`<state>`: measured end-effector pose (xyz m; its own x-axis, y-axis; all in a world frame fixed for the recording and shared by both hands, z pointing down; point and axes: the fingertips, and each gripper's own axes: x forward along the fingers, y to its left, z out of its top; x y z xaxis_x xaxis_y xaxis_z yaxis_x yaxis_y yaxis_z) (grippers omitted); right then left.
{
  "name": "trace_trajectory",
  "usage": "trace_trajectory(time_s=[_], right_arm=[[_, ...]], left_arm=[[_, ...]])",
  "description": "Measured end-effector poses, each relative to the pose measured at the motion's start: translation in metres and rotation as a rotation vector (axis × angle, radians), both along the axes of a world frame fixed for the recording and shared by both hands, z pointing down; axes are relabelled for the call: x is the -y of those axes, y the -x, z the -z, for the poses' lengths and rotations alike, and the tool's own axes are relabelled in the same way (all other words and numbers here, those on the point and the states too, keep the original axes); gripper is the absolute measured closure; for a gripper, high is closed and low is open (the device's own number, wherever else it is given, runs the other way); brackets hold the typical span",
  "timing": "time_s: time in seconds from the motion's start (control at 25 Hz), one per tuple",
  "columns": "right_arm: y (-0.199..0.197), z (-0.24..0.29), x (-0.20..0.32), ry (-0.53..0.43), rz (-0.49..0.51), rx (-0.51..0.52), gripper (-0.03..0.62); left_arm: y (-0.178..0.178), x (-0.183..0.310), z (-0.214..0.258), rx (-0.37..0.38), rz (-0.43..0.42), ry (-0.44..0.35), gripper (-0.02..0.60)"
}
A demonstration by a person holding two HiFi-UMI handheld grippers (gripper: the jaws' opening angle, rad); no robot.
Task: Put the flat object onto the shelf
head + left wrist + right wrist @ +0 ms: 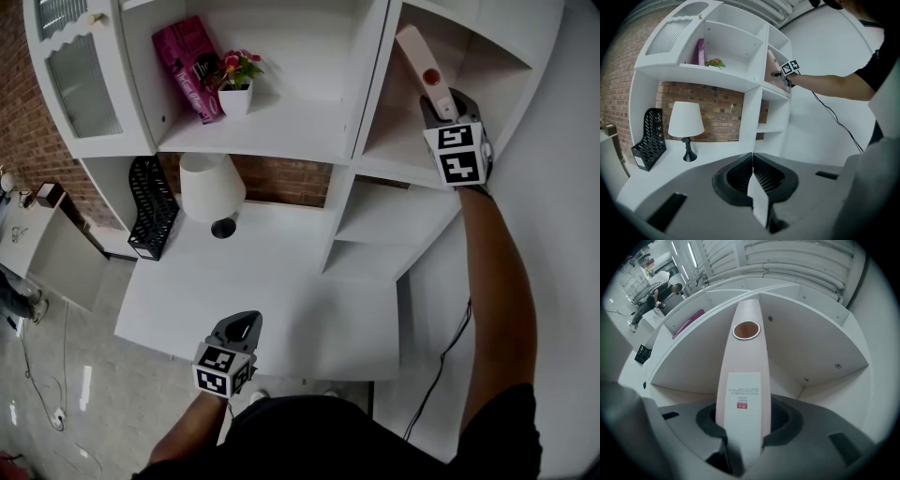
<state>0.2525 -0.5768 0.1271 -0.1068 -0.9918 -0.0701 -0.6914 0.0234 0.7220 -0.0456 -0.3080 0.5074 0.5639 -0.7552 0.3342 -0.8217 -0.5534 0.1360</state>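
Right hand-held gripper (pixel 743 432) is clamping the flat object (pixel 743 366), a long pale pink box with a white label and a round copper-coloured window near its far end. The jaws are sitting partway apart with the box wedged on edge between them, pads pressing on both sides. The box is poking straight out from the jaws into the top right compartment of the white shelf (pixel 811 348), the corner one with the angled back walls. Honestly can't tell if its lower edge is touching that compartment's board or just hanging over it.

Left hand-held gripper (pixel 752 173) isn't doing much. Its jaws are pressing together with nothing between them, and it's hovering low over the front edge of the white surface (pixel 272 300).

Further out, a white lamp (pixel 211 187) is standing on the surface near the brick wall (pixel 717 110). A black mesh file holder (pixel 155 206) is sitting just beside it, on its left in the head view. In the next shelf compartment over, a magenta box (pixel 187 66) is leaning against the back, and a small white pot of flowers (pixel 236 89) is sitting right next to it.
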Motion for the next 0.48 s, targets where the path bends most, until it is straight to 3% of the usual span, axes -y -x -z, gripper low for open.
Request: trace_trajectory(time_s=[0.32, 0.4, 0.48], right_arm=[[0.0024, -0.0016, -0.0008, 0.009, 0.01, -0.003, 0.404], [0.004, -0.0052, -0.0015, 0.027, 0.016, -0.01, 0.335], [0.0038, -0.0086, -0.0038, 0.035, 0.007, -0.016, 0.312]], left_arm=[[-0.0011, 0.0013, 0.0013, 0.003, -0.008, -0.001, 0.575], [-0.0012, 0.0014, 0.0025, 0.002, -0.011, -0.003, 0.575], [-0.0012, 0.0017, 0.0033, 0.002, -0.014, -0.004, 0.575]])
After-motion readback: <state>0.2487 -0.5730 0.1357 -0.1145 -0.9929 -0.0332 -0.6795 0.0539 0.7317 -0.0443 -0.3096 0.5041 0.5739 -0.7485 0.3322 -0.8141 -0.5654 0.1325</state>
